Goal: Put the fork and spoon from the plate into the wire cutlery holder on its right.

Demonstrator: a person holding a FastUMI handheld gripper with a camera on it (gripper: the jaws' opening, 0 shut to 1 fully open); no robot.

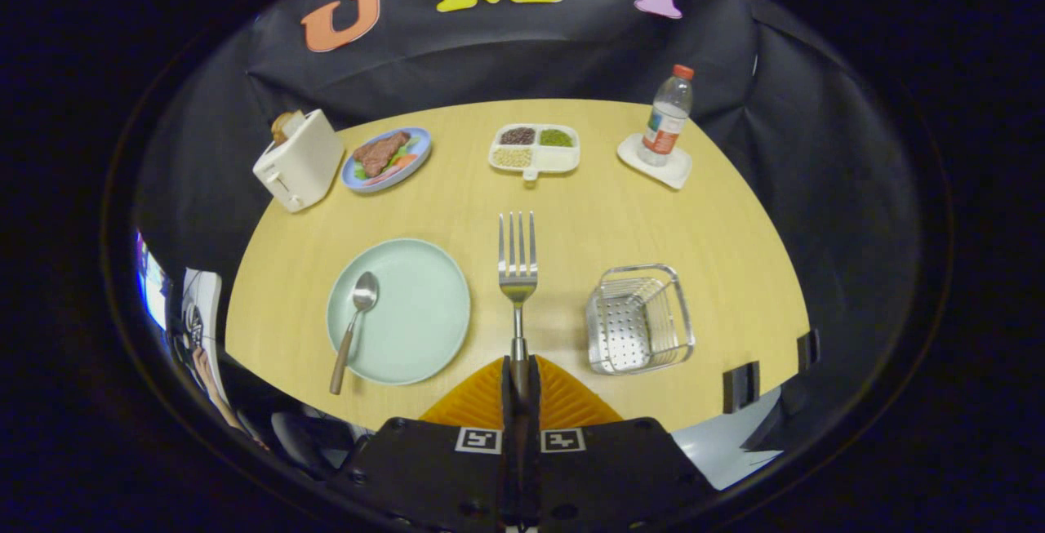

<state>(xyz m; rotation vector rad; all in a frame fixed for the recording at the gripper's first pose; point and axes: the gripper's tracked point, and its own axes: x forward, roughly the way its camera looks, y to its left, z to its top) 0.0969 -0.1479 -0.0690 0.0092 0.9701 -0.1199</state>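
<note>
The tool [520, 382] is clamped tight on the fork [518, 272], both fingers pressed against its handle, tines pointing straight ahead above the counter [571, 215]. Just ahead and left of the fingers sits the pale green plate [416, 313], and the spoon [353, 329] lies on its left side, bowl on the plate, wooden handle trailing off the near rim. Ahead to the right stands the wire cutlery holder [639, 319], nothing inside it. Further out, beyond the fork tips, a divided tray [535, 148] carries beans or grains in three compartments, the fourth bare. To its left, a blue plate [386, 159] holds meat and vegetables, then a toaster [298, 160] with bread poking up. Far right, a bottle [667, 117] stands on a coaster [655, 162].
</note>
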